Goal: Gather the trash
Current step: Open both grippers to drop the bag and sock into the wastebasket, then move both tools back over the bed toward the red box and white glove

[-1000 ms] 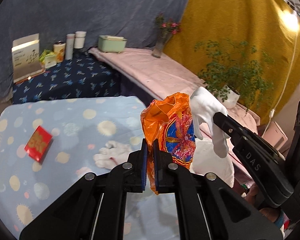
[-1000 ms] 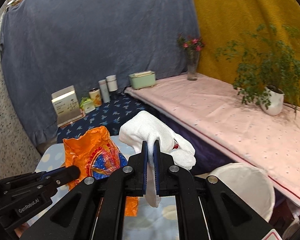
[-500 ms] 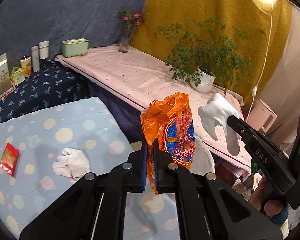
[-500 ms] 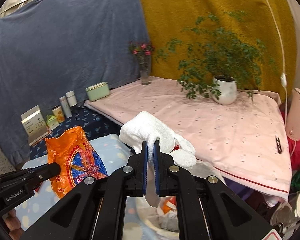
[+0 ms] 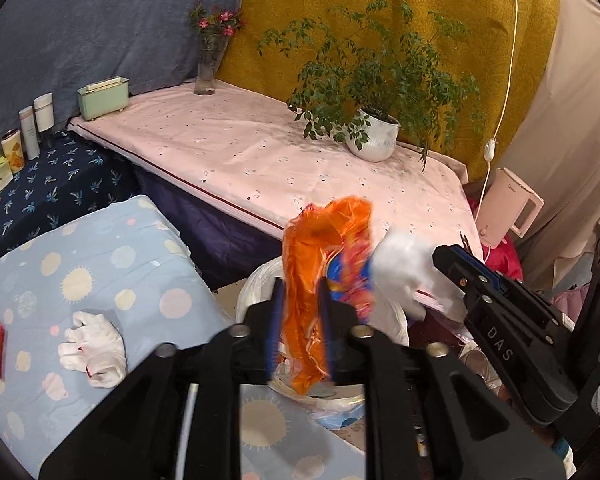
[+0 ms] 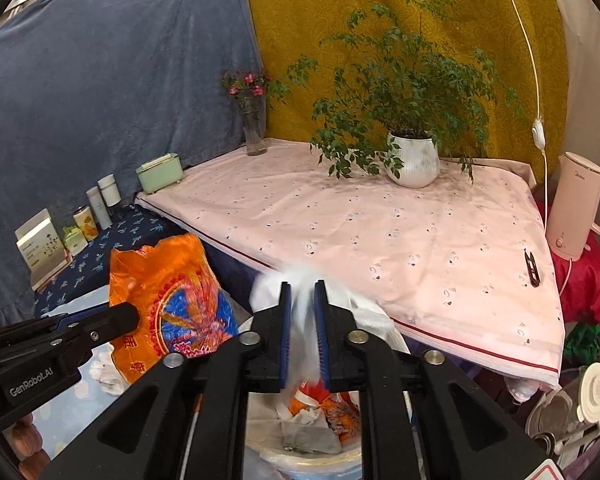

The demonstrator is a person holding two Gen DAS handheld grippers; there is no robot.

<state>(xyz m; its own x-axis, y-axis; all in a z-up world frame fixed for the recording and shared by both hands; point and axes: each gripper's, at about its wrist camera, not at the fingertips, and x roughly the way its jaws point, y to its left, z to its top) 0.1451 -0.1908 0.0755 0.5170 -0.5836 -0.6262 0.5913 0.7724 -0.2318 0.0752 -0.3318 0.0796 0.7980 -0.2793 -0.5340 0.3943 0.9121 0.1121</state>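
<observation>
Presently: left gripper, jaws just parted, crinkled orange foil snack bag loose between them; right gripper, likewise freshly opened, white cloth glove slipping. Both positioned over white-lined trash bin for dropping.

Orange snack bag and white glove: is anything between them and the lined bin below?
Nothing visible. The orange crinkled snack bag hangs between the left gripper's parted jaws, and the white cloth glove between the right gripper's, both directly over the open white-lined trash bin. Both jaws have just been opening.
</observation>
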